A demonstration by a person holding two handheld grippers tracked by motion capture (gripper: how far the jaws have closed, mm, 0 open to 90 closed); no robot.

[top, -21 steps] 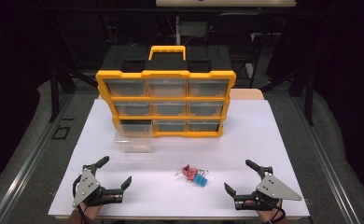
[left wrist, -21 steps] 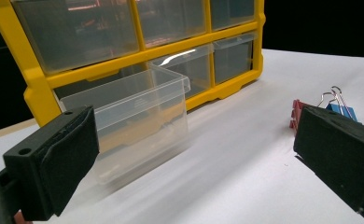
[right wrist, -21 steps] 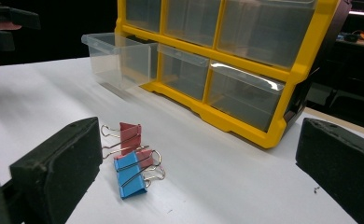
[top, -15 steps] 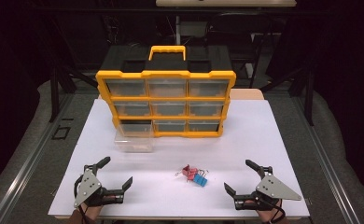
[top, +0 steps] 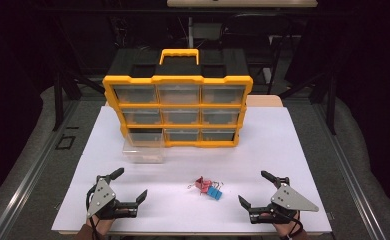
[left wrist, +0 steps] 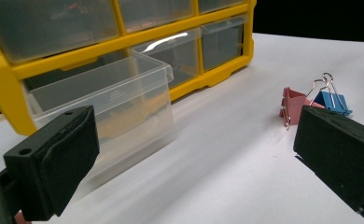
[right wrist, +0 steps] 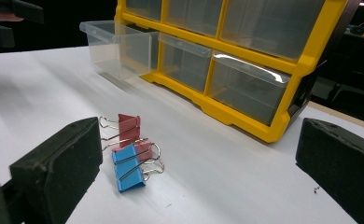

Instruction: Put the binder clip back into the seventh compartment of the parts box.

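Observation:
A yellow drawer organiser stands upright at the back of the white table. A clear plastic drawer is pulled out of its bottom-left slot and rests on the table in front of it; it looks empty. Red and blue binder clips lie together near the front centre, also seen in the left gripper view and the right gripper view. My left gripper rests open at the front left. At the front right my right gripper is open too, holding nothing.
The organiser's other drawers are closed, several of them. Dark floor and black frames surround the table. A metal rail runs along the left side.

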